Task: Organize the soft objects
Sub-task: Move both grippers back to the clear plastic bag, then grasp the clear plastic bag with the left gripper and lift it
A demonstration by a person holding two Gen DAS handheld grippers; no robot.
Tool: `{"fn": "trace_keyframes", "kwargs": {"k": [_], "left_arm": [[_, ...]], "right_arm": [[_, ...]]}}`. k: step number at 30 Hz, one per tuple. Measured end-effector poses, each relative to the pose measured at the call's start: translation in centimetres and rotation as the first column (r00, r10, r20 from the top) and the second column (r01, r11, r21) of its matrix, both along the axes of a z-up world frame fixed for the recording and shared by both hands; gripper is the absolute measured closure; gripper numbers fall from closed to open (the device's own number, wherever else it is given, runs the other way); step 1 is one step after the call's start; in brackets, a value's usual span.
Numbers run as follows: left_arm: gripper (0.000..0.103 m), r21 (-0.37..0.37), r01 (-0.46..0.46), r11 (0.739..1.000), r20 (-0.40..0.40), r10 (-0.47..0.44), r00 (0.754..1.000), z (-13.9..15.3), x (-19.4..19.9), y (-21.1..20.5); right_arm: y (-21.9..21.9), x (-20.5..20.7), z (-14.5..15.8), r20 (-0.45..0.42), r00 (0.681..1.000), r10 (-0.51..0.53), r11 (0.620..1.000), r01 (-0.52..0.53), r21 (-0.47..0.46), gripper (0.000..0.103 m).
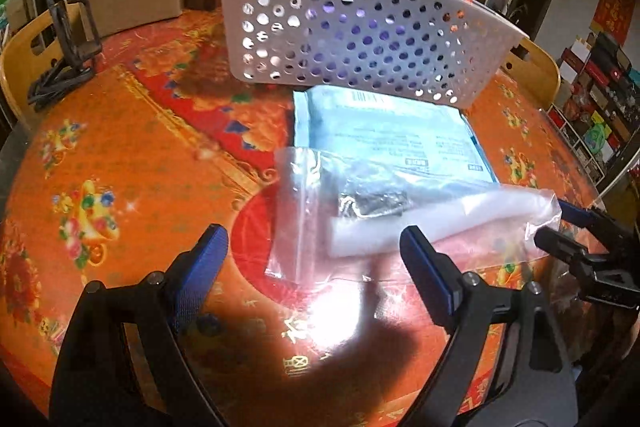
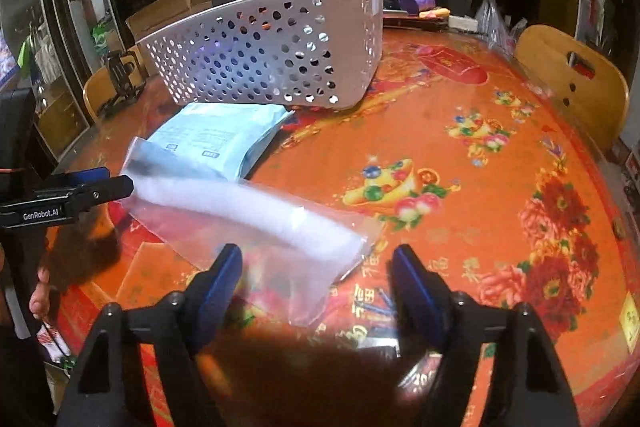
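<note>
Now, at the left, the left hand-held gripper (image 1: 310, 247) hangs with its jaws spread wide and nothing between them. Ahead of it the clear plastic bag (image 1: 384, 211) lies flat on the red-and-orange surface (image 1: 132, 155), long axis running from eight o'clock to two o'clock, partly overlapping the light blue packet (image 1: 384, 131). Behind, at twelve o'clock, stands the white perforated basket (image 1: 352, 39). At the right, the right hand-held gripper (image 2: 316, 271) is open too, its fingers straddling the bag's near corner without pressing on it.

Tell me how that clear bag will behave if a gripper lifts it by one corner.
The clear bag is thin film, so it will likely flop and sag. Its glossy surface may slip. The white roll and dark item inside could slide downward.
</note>
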State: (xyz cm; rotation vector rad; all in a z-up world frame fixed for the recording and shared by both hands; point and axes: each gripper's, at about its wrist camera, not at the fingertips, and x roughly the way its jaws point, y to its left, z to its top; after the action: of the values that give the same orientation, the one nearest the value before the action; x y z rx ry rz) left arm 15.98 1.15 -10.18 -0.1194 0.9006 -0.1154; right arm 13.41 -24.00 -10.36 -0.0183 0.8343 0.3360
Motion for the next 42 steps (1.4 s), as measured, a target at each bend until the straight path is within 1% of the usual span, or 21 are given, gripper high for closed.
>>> {"fn": "trace_keyframes", "kwargs": {"k": [1, 3, 5, 7, 8, 10, 11, 12, 13, 15, 16, 17, 19, 22, 25, 28, 32, 37, 42], "left_arm": [[0.017, -0.003, 0.007, 1.000, -0.010, -0.007, 1.000, -0.2, 0.2, -0.1], [0.017, 0.013, 0.019, 1.000, -0.007, -0.019, 1.000, -0.3, 0.5, -0.6], [0.020, 0.034, 0.031, 0.999, -0.004, -0.031, 1.000, -0.4, 0.5, -1.1], [0.032, 0.037, 0.045, 0.998, 0.005, -0.046, 0.999, -0.2, 0.4, -1.5], [0.035, 0.043, 0.049, 0.998, 0.009, -0.049, 0.999, -0.2, 0.4, -1.6], [0.049, 0.049, 0.066, 0.997, 0.018, -0.067, 0.998, -0.2, 0.2, -1.9], [0.054, 0.050, 0.070, 0.996, 0.023, -0.071, 0.997, -0.1, 0.0, -2.0], [0.061, 0.045, 0.078, 0.996, 0.027, -0.079, 0.997, -0.1, 0.0, -2.1], [0.066, 0.042, 0.085, 0.996, 0.032, -0.086, 0.996, -0.1, -0.2, -2.1], [0.073, 0.037, 0.089, 0.995, 0.038, -0.091, 0.995, -0.1, -0.4, -2.2], [0.079, 0.029, 0.088, 0.996, 0.041, -0.090, 0.995, 0.0, -0.6, -2.1], [0.081, 0.018, 0.088, 0.996, 0.042, -0.089, 0.995, 0.0, -0.7, -2.0], [0.090, -0.002, 0.097, 0.995, 0.044, -0.097, 0.994, 0.0, -0.8, -1.9], [0.093, 0.002, 0.103, 0.995, 0.059, -0.103, 0.993, 0.1, -1.3, -2.1], [0.093, -0.017, 0.100, 0.995, 0.077, -0.099, 0.992, 0.3, -1.8, -1.8], [0.093, -0.041, 0.100, 0.994, 0.103, -0.095, 0.990, 0.7, -2.5, -1.2], [0.093, -0.056, 0.099, 0.994, 0.133, -0.091, 0.987, 1.5, -3.7, -0.6], [0.093, -0.071, 0.096, 0.993, 0.178, -0.082, 0.981, 3.4, -5.3, 0.2], [0.093, -0.080, 0.085, 0.993, 0.211, -0.067, 0.975, 4.9, -6.1, 0.7]], "right_arm": [[0.1, 0.1, 0.0, 0.000, 1.000, 0.005, 1.000, -0.005, -0.002, 0.034], [0.6, 0.3, 0.0, 0.000, 1.000, 0.012, 1.000, -0.012, -0.013, 0.037], [1.1, 0.6, 0.0, 0.005, 1.000, 0.021, 0.999, -0.021, -0.042, 0.041], [1.3, 0.5, 0.0, 0.011, 1.000, 0.027, 0.998, -0.026, -0.060, 0.051], [1.3, 0.6, 0.0, 0.013, 0.999, 0.029, 0.998, -0.029, -0.059, 0.054], [1.3, 0.5, 0.0, 0.019, 0.999, 0.032, 0.998, -0.031, -0.059, 0.064], [1.3, 0.5, 0.0, 0.021, 0.999, 0.035, 0.998, -0.034, -0.056, 0.066], [1.2, 0.5, 0.0, 0.022, 0.999, 0.039, 0.998, -0.038, -0.052, 0.071], [1.2, 0.4, 0.0, 0.023, 0.999, 0.042, 0.998, -0.040, -0.048, 0.074], [1.3, 0.4, 0.0, 0.027, 0.999, 0.046, 0.998, -0.044, -0.045, 0.078], [1.3, 0.3, 0.0, 0.027, 0.998, 0.048, 0.998, -0.047, -0.043, 0.081], [1.3, 0.3, 0.0, 0.028, 0.998, 0.051, 0.998, -0.050, -0.036, 0.082], [1.2, 0.2, 0.0, 0.030, 0.998, 0.057, 0.998, -0.057, -0.025, 0.085], [1.0, 0.1, 0.1, 0.036, 0.997, 0.062, 0.998, -0.061, -0.006, 0.090], [1.1, -0.2, 0.5, 0.046, 0.997, 0.069, 0.998, -0.069, 0.005, 0.096], [1.2, -0.8, 1.1, 0.064, 0.995, 0.076, 0.997, -0.077, 0.014, 0.097], [1.5, -1.6, 2.2, 0.095, 0.992, 0.086, 0.996, -0.088, 0.021, 0.097], [1.9, -2.5, 3.9, 0.135, 0.986, 0.102, 0.994, -0.106, 0.027, 0.097], [2.0, -3.0, 5.4, 0.161, 0.980, 0.114, 0.992, -0.122, 0.041, 0.097]]}}
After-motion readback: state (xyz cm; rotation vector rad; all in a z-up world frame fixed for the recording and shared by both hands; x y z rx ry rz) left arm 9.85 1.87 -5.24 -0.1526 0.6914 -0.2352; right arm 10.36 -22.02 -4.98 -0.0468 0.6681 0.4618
